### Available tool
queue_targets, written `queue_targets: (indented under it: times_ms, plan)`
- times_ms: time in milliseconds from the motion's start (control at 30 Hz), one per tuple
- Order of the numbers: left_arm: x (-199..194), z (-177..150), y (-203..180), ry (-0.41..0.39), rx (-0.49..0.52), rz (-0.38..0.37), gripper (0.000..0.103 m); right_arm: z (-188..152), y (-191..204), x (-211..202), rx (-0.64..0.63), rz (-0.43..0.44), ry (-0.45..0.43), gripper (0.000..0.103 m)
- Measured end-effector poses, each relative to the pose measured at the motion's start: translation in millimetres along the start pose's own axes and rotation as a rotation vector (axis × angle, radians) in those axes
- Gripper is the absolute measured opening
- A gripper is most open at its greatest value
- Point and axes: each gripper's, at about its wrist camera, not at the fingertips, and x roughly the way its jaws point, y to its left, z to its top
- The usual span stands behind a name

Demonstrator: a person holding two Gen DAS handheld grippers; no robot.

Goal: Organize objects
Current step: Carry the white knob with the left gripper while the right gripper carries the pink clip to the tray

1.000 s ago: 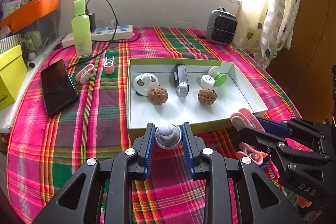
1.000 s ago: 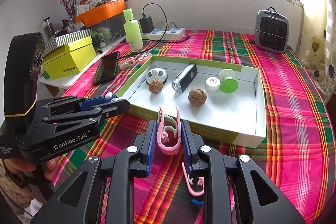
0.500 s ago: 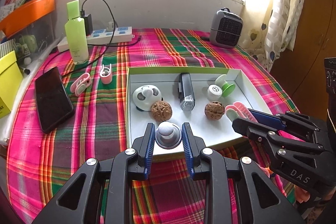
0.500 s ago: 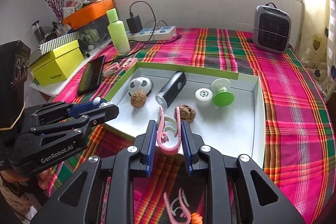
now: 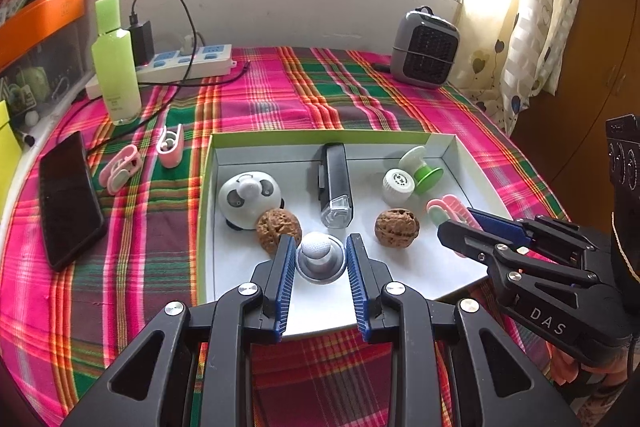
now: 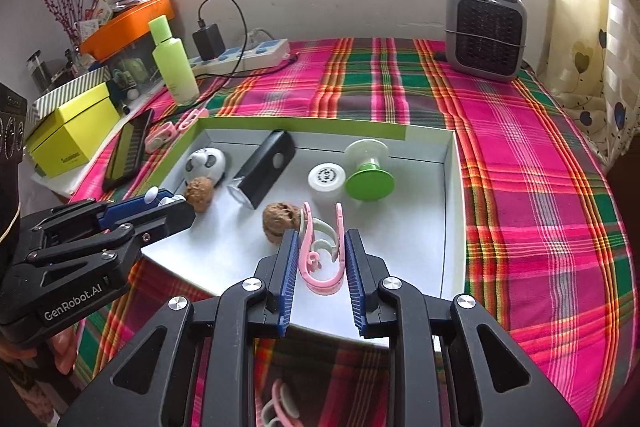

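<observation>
A shallow white box with a green rim (image 5: 320, 137) (image 6: 304, 129) lies on the plaid cloth. Inside are a panda-faced gadget (image 5: 250, 197), a black flashlight (image 5: 335, 183), two walnuts (image 5: 397, 227) (image 5: 278, 227), a white cap (image 5: 397, 183) and a green-and-white spool (image 5: 422, 167). My left gripper (image 5: 320, 255) is shut on a small grey knob (image 5: 320, 259) over the box's near part. My right gripper (image 6: 320, 247) is shut on a pink clip (image 6: 323, 251), hovering over the box by a walnut (image 6: 280, 221).
Two more pink clips (image 5: 120, 169) (image 5: 171, 145) lie left of the box beside a black phone (image 5: 68, 199). A green bottle (image 5: 116, 67), power strip (image 5: 188, 63) and grey heater (image 5: 425, 49) stand at the back. A yellow box (image 6: 68, 129) sits at the left.
Both grippers moved forward from above the cloth to over the box's near part, each still holding its object. The objects in the box have not moved.
</observation>
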Motion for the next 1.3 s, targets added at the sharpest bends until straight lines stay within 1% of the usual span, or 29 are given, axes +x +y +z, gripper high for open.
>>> queue_targets:
  times_ms: [200,300,600,1067,1300]
  plan:
    - [13.0,1.9,-0.7,0.028,-0.003,-0.001,0.024,2.7,-4.6,7.9,-0.001,-0.016,0.017,0.025]
    - [16.5,2.2,-3.3,0.030,0.012,0.003,0.024,3.8,-7.0,11.4,0.001,-0.018,0.025,0.025]
    - [26.7,4.9,-5.7,0.050,0.015,0.004,0.024,3.9,-8.2,19.2,-0.008,-0.022,0.048,0.025]
    - [39.7,6.2,-9.0,0.077,0.026,0.024,0.024,5.4,-4.2,26.0,-0.025,-0.032,0.059,0.025]
    - [41.8,7.5,-10.4,0.074,0.033,0.035,0.024,5.4,-4.6,28.7,-0.033,-0.040,0.060,0.025]
